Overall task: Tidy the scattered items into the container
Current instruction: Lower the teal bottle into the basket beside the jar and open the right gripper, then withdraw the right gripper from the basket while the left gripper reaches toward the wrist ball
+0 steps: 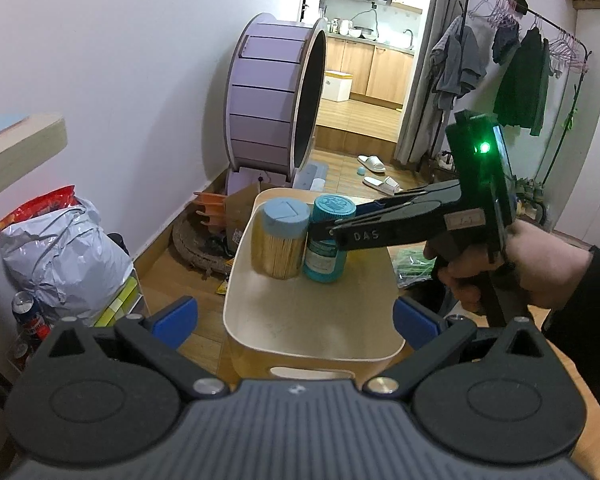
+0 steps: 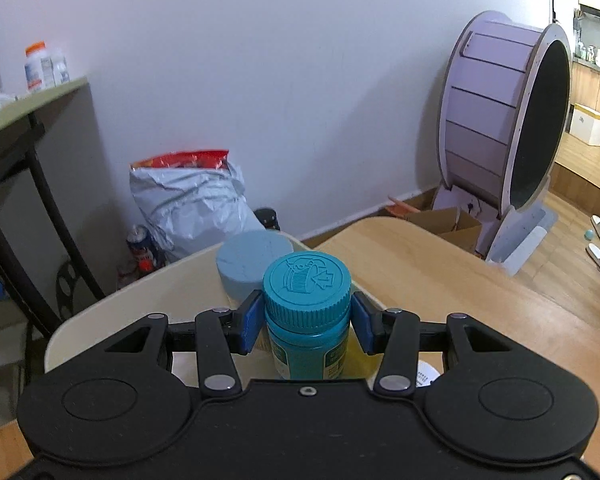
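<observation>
A teal bottle [image 2: 306, 312] with a ribbed teal cap stands upright between the blue pads of my right gripper [image 2: 307, 320], which is shut on it just under the cap. In the left wrist view the right gripper [image 1: 320, 233] reaches in from the right and holds the teal bottle [image 1: 325, 258] low inside the cream container [image 1: 300, 344]. The bottle is right beside a toothpick jar [image 1: 279, 242] with a grey-blue lid. I cannot tell whether the bottle touches the container floor. My left gripper [image 1: 296, 318] hangs open over the near rim, holding nothing.
The container sits on a wooden table [image 2: 440, 280]. A green packet [image 1: 414, 264] lies on the table behind the right gripper. On the floor are a grey bag [image 1: 64, 252], drink cans [image 1: 30, 314], a purple wheel [image 1: 276, 100] and slippers [image 1: 380, 184].
</observation>
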### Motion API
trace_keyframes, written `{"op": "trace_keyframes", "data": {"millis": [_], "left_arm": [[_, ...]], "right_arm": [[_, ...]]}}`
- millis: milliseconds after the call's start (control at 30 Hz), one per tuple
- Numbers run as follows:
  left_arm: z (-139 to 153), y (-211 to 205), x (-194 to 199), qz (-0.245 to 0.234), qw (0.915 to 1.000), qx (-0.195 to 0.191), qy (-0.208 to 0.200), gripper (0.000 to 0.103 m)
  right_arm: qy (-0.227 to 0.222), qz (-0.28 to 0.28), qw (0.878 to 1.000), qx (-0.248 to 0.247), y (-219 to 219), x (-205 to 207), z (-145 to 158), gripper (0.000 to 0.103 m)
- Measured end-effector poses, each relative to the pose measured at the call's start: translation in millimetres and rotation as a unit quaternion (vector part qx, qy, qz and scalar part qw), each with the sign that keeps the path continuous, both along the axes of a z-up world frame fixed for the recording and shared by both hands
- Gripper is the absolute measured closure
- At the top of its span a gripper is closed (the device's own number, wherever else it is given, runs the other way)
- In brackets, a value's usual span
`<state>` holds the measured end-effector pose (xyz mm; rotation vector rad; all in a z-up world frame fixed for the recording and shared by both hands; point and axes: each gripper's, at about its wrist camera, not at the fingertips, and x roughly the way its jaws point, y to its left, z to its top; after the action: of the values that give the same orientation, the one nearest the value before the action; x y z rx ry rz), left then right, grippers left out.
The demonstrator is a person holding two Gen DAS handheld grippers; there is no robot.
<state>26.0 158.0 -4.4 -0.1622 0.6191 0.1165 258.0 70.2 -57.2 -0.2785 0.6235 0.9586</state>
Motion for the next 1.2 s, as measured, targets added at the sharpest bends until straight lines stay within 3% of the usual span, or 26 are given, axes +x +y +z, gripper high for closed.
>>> {"op": "trace_keyframes", "data": {"millis": [133, 300, 533, 933, 1200], "left_arm": [[-0.9, -2.0, 0.3, -0.003, 1.0, 0.001, 0.001, 0.0], [1.2, -7.9, -3.4, -0.008, 1.0, -0.002, -0.003, 0.0], [-1.3, -26.3, -4.3, -0.026, 0.9996, -0.011, -0.007, 0.0], [-10.3, -82.7, 8.0, -0.077, 0.9968, -0.02, -0.004, 0.0], [-16.6, -112.6, 30.8, -0.103, 0.9945, -0.017, -0.001, 0.0]], "right_arm": [[-0.028, -0.004, 0.999, 0.016, -5.0, -7.1, 9.0, 0.047], [-0.043, -0.005, 0.999, 0.027, -25.2, -13.7, 27.8, 0.046], [-0.061, -0.036, 0.997, 0.014, -87.3, -32.0, 43.0, 0.045], [-0.056, -0.125, 0.991, 0.0, -174.4, -50.5, 33.3, 0.045], [-0.044, -0.162, 0.986, 0.002, -203.3, -43.1, 12.7, 0.045]]}}
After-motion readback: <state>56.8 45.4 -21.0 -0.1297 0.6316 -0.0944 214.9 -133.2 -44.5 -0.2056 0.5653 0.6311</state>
